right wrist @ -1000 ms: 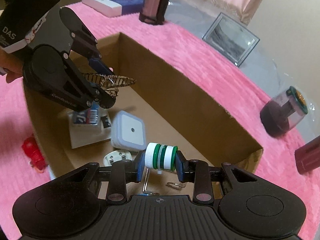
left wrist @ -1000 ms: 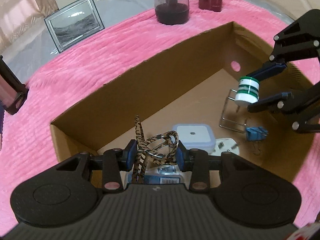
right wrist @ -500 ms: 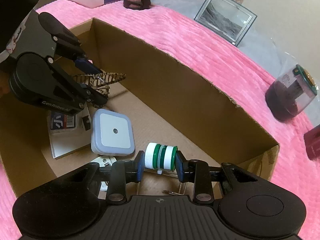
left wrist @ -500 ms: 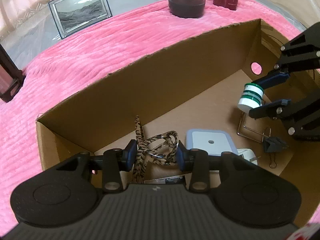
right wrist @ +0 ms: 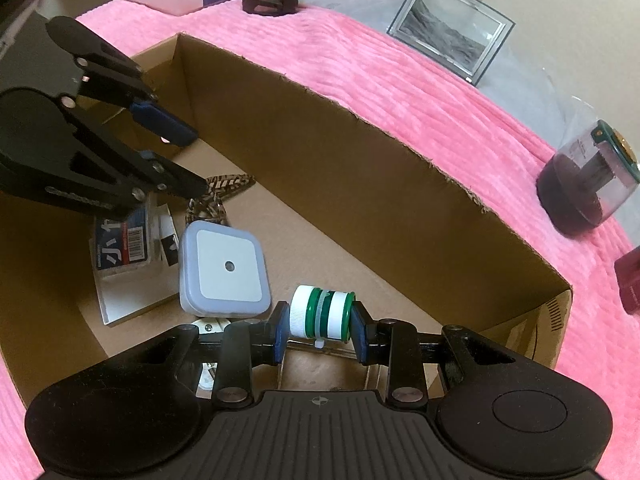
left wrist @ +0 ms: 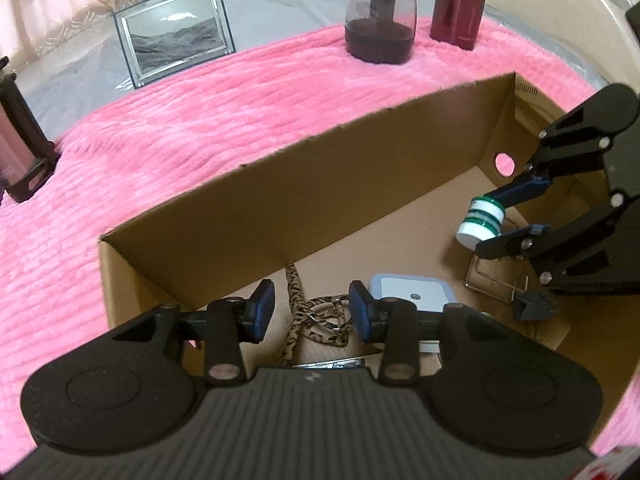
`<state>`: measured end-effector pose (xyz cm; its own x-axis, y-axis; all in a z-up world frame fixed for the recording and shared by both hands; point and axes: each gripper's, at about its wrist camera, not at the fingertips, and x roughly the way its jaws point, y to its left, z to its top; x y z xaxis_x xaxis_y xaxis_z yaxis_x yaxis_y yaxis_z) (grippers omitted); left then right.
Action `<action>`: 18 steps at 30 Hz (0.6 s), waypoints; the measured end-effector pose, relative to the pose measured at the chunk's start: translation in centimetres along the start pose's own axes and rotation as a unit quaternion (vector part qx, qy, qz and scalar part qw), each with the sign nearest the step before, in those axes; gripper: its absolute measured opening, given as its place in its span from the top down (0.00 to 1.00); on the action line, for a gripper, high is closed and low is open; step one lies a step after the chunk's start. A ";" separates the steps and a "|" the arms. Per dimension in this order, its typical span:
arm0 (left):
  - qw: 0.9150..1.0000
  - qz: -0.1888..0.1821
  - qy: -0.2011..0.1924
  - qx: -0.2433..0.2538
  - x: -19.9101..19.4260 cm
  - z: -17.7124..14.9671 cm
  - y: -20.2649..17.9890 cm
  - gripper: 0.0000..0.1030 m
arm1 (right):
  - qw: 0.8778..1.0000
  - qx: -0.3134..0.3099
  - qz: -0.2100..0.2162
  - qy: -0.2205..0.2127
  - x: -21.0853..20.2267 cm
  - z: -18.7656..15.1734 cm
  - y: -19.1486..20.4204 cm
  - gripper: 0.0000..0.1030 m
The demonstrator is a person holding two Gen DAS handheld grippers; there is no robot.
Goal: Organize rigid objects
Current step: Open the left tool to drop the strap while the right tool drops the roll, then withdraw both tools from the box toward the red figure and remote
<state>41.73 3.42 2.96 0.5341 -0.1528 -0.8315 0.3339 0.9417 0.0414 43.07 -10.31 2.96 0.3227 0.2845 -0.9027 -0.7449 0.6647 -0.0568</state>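
Cardboard is walling the open box [left wrist: 280,208] that is taking the collection, and it is already holding a fair share: a square white night-light [right wrist: 224,268], a printed card packet [right wrist: 120,248], a white plug [right wrist: 208,326], a wire frame [left wrist: 492,284] and a dark binder clip [left wrist: 534,306].

The right gripper [right wrist: 320,328] is hanging inside the box with its fingers clamping a small green-and-white bottle [right wrist: 322,312] by its ends, just above the floor and not yet set down.

The left gripper [left wrist: 312,316] is pointing into the other end, its fingers drawn in to a narrow gap over a leopard-print band [left wrist: 294,308]. The band looks to be resting on the box floor, though I cannot tell whether the pads are pressing on it.

Out on the pink plush cover [left wrist: 160,128], a picture frame [left wrist: 176,36], a dark-based jar [left wrist: 380,24] and a maroon canister [left wrist: 460,8] are waiting, so by my reckoning the job is partway through.
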 end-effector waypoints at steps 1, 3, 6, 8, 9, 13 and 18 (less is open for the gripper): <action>1.000 -0.001 -0.002 -0.002 -0.3 -0.1 0.1 0.65 | 1.000 0.003 0.000 -0.001 0.0 0.0 0.0 0.72; 1.000 -0.001 -0.004 -0.002 -0.6 -0.3 0.1 0.65 | 1.000 0.011 0.004 -0.004 0.0 0.0 -0.2 0.72; 1.000 0.002 -0.007 0.000 -1.2 -0.6 0.0 0.65 | 0.999 0.030 0.006 -0.021 -0.4 0.2 -0.5 0.72; 1.000 0.001 -0.013 -0.003 -1.7 -0.8 0.0 0.65 | 0.998 0.044 0.012 -0.038 -1.0 0.3 -0.8 0.72; 1.000 0.001 -0.016 -0.005 -2.0 -0.8 0.0 0.65 | 0.998 0.048 0.011 -0.044 -1.4 0.3 -0.8 0.72; 0.999 -0.001 -0.035 -0.014 -4.0 -1.3 0.0 0.65 | 0.996 0.053 -0.003 -0.066 -3.5 0.2 -0.5 0.72; 0.997 -0.009 -0.067 -0.030 -7.5 -2.4 -0.4 0.65 | 0.993 0.071 -0.015 -0.096 -7.1 -1.3 0.7 0.72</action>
<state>35.74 4.90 7.82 0.6296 -0.2048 -0.7495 0.2990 0.9542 -0.0096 39.47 -12.71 8.83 0.4587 0.3797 -0.8034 -0.6471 0.7623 -0.0092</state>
